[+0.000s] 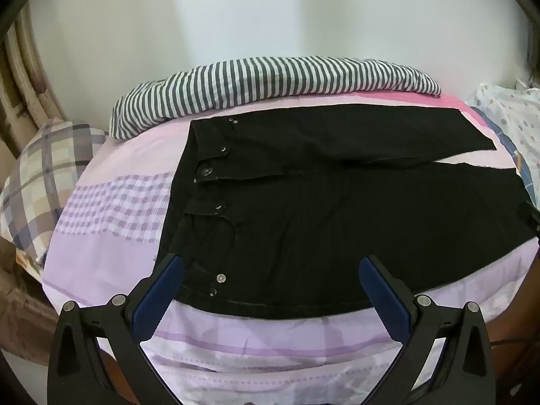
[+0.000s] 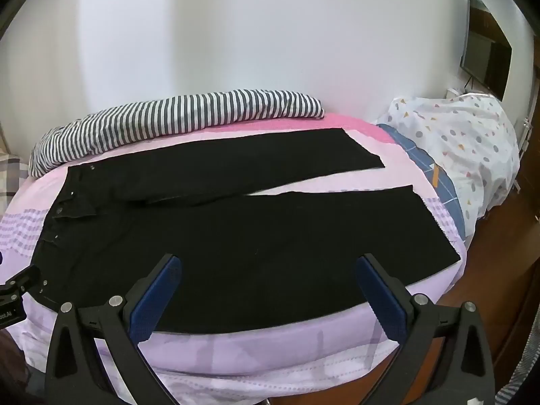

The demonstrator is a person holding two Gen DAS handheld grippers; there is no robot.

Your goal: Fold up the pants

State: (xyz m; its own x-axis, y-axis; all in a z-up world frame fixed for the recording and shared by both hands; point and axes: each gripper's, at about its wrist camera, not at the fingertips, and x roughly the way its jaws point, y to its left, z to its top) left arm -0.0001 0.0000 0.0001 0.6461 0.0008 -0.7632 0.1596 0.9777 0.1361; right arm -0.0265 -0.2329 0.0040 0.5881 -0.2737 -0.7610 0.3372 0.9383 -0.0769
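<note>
Black pants (image 1: 337, 209) lie spread flat on the lilac bed sheet (image 1: 111, 256), waistband to the left and both legs running right. In the right wrist view the pants (image 2: 256, 236) show their two legs parted in a narrow V, hems at the right. My left gripper (image 1: 271, 263) hovers open over the near waistband corner, nothing between its blue pads. My right gripper (image 2: 268, 263) hangs open above the near leg's lower edge, also empty. The left gripper's body (image 2: 20, 287) peeks in at the left edge of the right wrist view.
A striped grey-and-white cover (image 1: 270, 81) is bunched along the far side by the white wall. A plaid pillow (image 1: 44, 175) lies at the left, a dotted white quilt (image 2: 465, 148) at the right. Wooden floor (image 2: 499, 287) shows beyond the bed's right edge.
</note>
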